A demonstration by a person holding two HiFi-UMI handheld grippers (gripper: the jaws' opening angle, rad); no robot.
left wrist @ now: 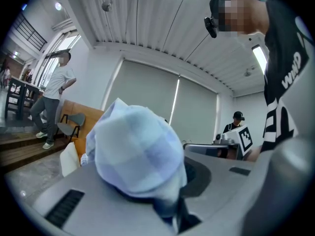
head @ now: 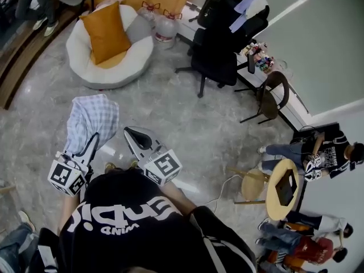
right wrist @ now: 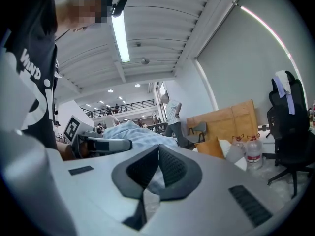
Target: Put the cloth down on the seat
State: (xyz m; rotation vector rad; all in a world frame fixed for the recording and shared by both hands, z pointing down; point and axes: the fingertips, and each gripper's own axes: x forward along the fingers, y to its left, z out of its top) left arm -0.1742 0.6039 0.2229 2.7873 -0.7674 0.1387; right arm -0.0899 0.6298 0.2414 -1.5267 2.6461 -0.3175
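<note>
My left gripper [head: 94, 137] is shut on a blue-and-white checked cloth [head: 91, 117], which hangs bunched from its jaws above the grey floor. In the left gripper view the cloth [left wrist: 134, 150] fills the space over the jaws and hides their tips. To its right my right gripper [head: 128, 131] is shut with nothing in it; its jaws [right wrist: 158, 150] meet at the tip. Farther off stands a round white cushioned seat [head: 136, 53] with an orange cushion [head: 106, 32] on it. The seat is well apart from both grippers.
A black office chair [head: 222, 38] with clothes draped on it stands right of the seat, with two water bottles [head: 165, 27] between them. A brown chair [head: 273, 95], a round wooden table [head: 282, 189], a stool [head: 253, 185] and several people [head: 318, 152] are at the right.
</note>
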